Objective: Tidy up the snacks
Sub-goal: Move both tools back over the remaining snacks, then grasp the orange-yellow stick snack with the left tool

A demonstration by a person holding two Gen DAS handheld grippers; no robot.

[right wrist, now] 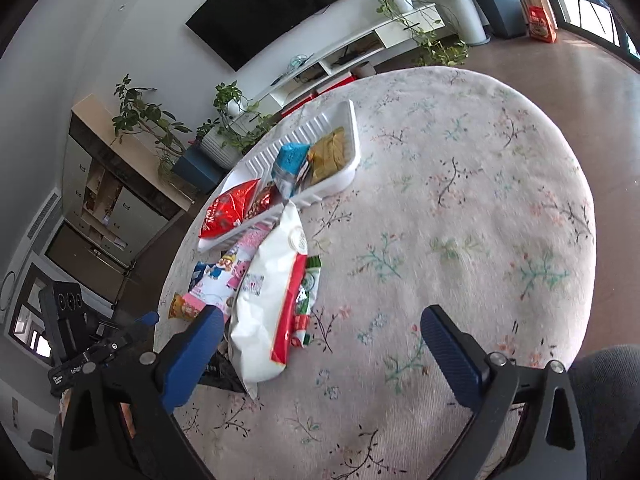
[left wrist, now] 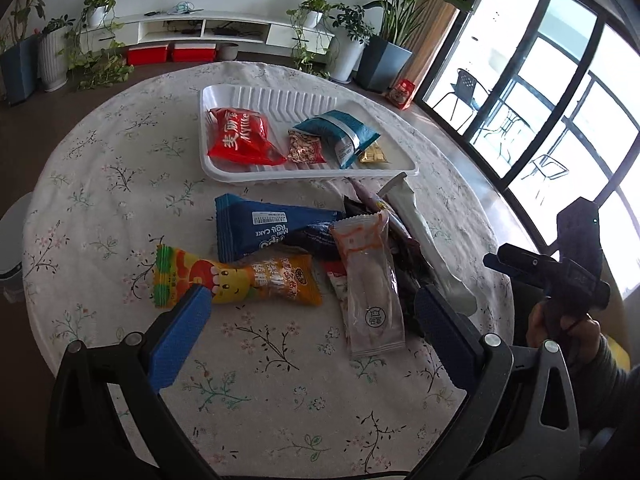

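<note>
A white tray (left wrist: 224, 168) at the back of the round table holds a red bag (left wrist: 240, 136), a small red packet (left wrist: 306, 148), a teal packet (left wrist: 340, 132) and a gold one (left wrist: 374, 156). In front of it lies a loose pile: a blue roll-cake packet (left wrist: 264, 228), an orange cartoon packet (left wrist: 256, 280), a clear orange-trimmed packet (left wrist: 368, 280) and a long white packet (left wrist: 416, 232). My left gripper (left wrist: 312, 314) hangs open over the pile's near edge, gripping nothing. My right gripper (right wrist: 324, 340) is open and empty, with a white red-edged bag (right wrist: 272, 300) beside its left finger.
A floral cloth (right wrist: 460, 208) covers the table, bare on the right side in the right wrist view. A hand (left wrist: 560, 332) holds the other device at the table's right edge. Potted plants (left wrist: 348, 40), a white TV console (left wrist: 208, 28) and glass doors (left wrist: 540, 80) stand beyond.
</note>
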